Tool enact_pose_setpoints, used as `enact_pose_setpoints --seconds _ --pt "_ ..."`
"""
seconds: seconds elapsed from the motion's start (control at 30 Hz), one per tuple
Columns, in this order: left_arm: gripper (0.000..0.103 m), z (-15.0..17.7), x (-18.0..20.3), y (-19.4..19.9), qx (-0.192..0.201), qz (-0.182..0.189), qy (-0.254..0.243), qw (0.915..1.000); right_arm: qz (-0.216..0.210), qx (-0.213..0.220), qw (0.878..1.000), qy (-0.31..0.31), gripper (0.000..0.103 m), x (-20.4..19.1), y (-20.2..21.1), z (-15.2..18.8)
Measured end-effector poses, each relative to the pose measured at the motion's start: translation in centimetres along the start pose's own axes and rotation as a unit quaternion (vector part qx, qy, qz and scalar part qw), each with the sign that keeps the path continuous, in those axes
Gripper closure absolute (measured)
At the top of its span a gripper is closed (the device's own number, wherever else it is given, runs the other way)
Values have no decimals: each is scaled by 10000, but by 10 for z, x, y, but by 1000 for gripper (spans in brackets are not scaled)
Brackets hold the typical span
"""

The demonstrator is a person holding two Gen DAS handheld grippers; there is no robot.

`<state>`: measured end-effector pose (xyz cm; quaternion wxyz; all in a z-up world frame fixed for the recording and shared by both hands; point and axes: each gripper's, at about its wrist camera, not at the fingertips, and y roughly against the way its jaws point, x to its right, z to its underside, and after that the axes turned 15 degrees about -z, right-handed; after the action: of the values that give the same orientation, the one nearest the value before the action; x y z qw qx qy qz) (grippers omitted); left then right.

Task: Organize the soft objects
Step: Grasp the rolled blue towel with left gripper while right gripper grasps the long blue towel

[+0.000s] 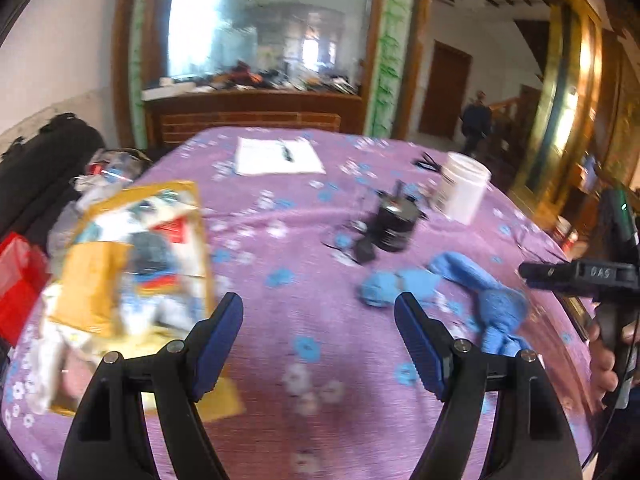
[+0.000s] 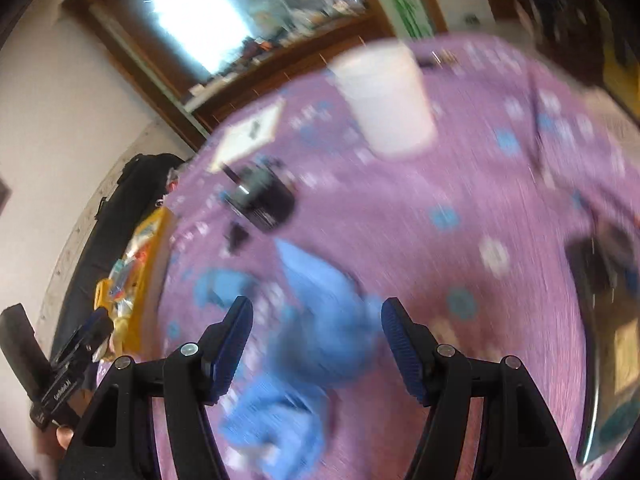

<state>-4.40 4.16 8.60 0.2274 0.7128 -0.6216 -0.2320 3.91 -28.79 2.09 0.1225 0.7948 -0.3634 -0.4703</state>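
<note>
While both tongs (image 1: pixel 319 310) (image 2: pixel 317 316) gape, blue cloth (image 2: pixel 320 320) lies near black jar (image 2: pixel 266 200).

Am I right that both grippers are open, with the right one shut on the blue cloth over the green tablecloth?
Not quite: the right gripper is open around the blue cloth, per the right wrist view, and the tablecloth is purple. The left gripper is open too.

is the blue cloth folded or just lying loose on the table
Loose, not folded. The blue cloth lies crumpled and sprawled in uneven lumps on the purple tablecloth, with the open right gripper above it, not gripping.
</note>
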Motion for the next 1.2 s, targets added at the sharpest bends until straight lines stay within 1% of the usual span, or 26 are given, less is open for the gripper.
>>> enact_pose_setpoints --seconds 0.07,0.13,0.17,0.23,0.3,0.33,0.37,0.4,0.43,0.47,0.5,0.53,0.57,0.63,0.67,0.7,0.8,0.87,0.93,0.97,1.0,1.07,1.13,1.2 --pt "25 0 14 -3 -66 78 -117 9999 88 -138 9997 -191 32 9 -3 5" --pt "25 2 26 -6 -89 103 -242 9996 -60 -268 9994 -208 32 8 -9 8" --pt "25 3 30 -7 -103 107 -317 9994 -43 -373 9992 -159 31 3 -16 7" --pt "25 5 38 -9 -168 118 -482 9986 93 -545 9984 -71 30 -2 -28 7" --pt "23 5 42 -12 -242 107 -599 9979 300 -741 9967 102 30 -8 -44 7" --pt "23 5 44 -15 -296 98 -671 9973 563 -746 9951 312 46 -14 -49 6" --pt "22 6 45 -17 -339 75 -739 9967 652 -755 9938 496 51 -19 -51 6" --pt "22 6 45 -18 -354 44 -773 9964 538 -731 9943 556 53 -23 -50 3" --pt "22 6 45 -19 -362 17 -797 9962 368 -655 9956 557 53 -25 -47 -1" --pt "22 5 45 -20 -373 4 -805 9961 159 -400 9973 595 53 -30 -38 -8" --pt "22 4 45 -22 -403 -8 -800 9960 48 -157 9976 674 53 -34 -30 -12" --pt "22 3 45 -25 -457 11 -779 9959 -60 93 9969 783 53 -37 -21 -16" --pt "22 1 44 -25 -486 36 -760 9959 -210 437 9943 947 53 -38 -7 -18" --pt "21 -3 45 -32 -585 98 -721 9956 -398 690 9916 1020 53 -34 5 -18" --pt "20 -7 47 -38 -663 117 -719 9951 -571 733 9912 944 53 -27 9 -17" --pt "20 -9 49 -42 -714 131 -729 9947 -649 729 9913 882 53 -24 8 -16" --pt "20 -16 58 -60 -884 58 -759 9932 -738 771 9914 760 53 -19 12 -17" --pt "20 -20 63 -73 -1048 131 -748 9916 -869 886 9894 750 53 -21 20 -16" --pt "20 -23 67 -84 -1212 276 -716 9897 -942 981 9873 825 53 -24 27 -16" --pt "20 -24 71 -91 -1303 414 -735 9879 -959 996 9867 852 53 -24 29 -15" --pt "20 -25 74 -98 -1354 437 -762 9869 -975 1010 9863 869 53 -28 28 -15" --pt "20 -27 80 -113 -1412 348 -790 9862 -1035 990 9861 845 53 -28 27 -16" --pt "20 -26 86 -128 -1589 412 -822 9830 -1046 978 9861 838 53 -30 27 -15" --pt "20 -25 91 -134 -1637 517 -765 9822 -1044 980 9862 828 53 -29 27 -15"
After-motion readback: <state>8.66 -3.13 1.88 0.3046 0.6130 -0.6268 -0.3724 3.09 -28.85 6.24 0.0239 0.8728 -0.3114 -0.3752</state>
